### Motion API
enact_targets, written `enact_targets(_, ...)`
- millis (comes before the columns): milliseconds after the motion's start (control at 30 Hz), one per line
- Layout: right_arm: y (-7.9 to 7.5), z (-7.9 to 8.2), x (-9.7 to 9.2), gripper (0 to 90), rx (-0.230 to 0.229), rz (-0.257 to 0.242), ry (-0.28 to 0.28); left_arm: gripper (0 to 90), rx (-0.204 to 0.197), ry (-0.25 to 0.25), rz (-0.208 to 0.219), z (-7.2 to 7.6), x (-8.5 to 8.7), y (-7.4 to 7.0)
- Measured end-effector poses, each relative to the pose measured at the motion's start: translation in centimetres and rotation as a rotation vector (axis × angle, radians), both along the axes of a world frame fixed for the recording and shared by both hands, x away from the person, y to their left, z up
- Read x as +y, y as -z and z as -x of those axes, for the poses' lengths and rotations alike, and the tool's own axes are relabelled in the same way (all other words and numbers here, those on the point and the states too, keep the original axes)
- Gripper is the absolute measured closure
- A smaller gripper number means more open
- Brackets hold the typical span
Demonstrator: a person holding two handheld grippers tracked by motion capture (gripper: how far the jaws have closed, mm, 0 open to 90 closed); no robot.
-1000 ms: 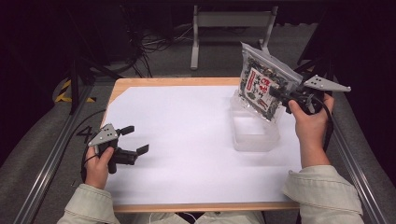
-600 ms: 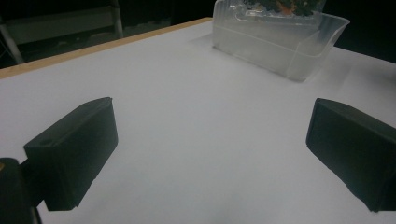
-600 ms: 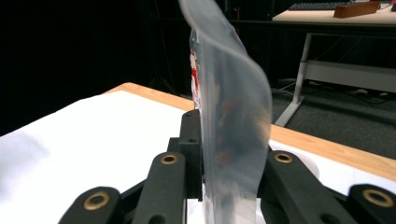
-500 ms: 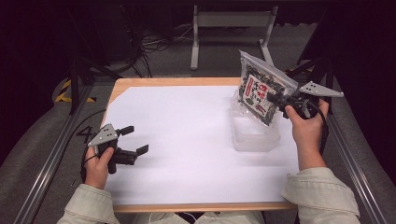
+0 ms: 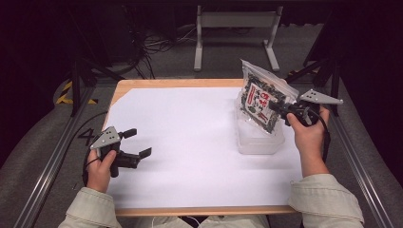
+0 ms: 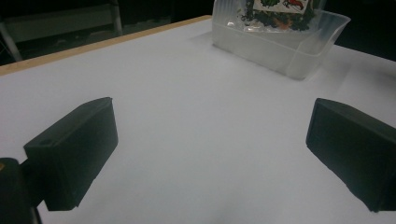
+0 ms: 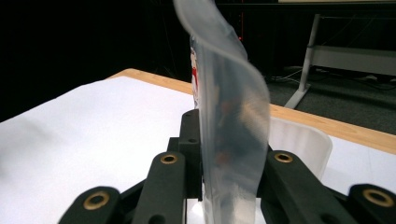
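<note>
Plastic tub (image 5: pixel 259 140), clear and shallow, is my landmark, sitting on the white surface (image 5: pixel 190 142) near its right edge. My right hand-held gripper (image 5: pixel 280 110) is clamped on the edge of a clear snack bag (image 5: pixel 260 102) with a red and white label, holding it tilted just above the tub; in the left gripper view the bag's bottom dips inside the tub's rim. I can't tell whether it touches the tub floor, and I see nothing else inside. Well left of the tub, my left hand-held gripper (image 5: pixel 136 143) hovers low over the surface, jaws spread wide and holding nothing.
</note>
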State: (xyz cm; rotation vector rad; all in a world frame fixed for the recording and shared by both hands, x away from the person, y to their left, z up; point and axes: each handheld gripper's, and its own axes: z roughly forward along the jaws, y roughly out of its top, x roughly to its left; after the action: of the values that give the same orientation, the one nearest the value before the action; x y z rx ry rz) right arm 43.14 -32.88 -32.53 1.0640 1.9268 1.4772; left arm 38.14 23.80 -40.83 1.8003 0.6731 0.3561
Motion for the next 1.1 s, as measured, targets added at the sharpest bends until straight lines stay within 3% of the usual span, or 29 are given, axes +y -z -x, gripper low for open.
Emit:
enact_targets(367,0.5,0.2,-0.1,76.1,0.029,0.0,-0.006,3.1,0.005,0.002,-0.003,0.1,-0.1,0.1)
enact_targets(533,0.7,0.0,0.4,76.2,0.055,0.028,-0.003,3.1,0.009,-0.001,-0.005,0.1,-0.1,0.2)
enact_targets(600,0.8,-0.2,0.8,76.2,0.067,0.071,-0.002,3.1,0.01,-0.001,-0.002,0.1,-0.1,0.2)
enact_targets(800,1.3,-0.2,0.3,76.1,0.068,0.04,0.004,3.1,0.012,-0.007,0.001,0.3,0.2,0.3)
enact_targets(867,1.9,-0.1,-0.4,76.1,0.064,0.006,0.009,3.1,0.012,-0.007,-0.001,0.4,0.2,0.3)
enact_targets(1100,2.1,0.2,-0.2,75.9,0.043,0.015,0.005,3.1,0.015,-0.009,-0.011,0.5,0.0,0.4)
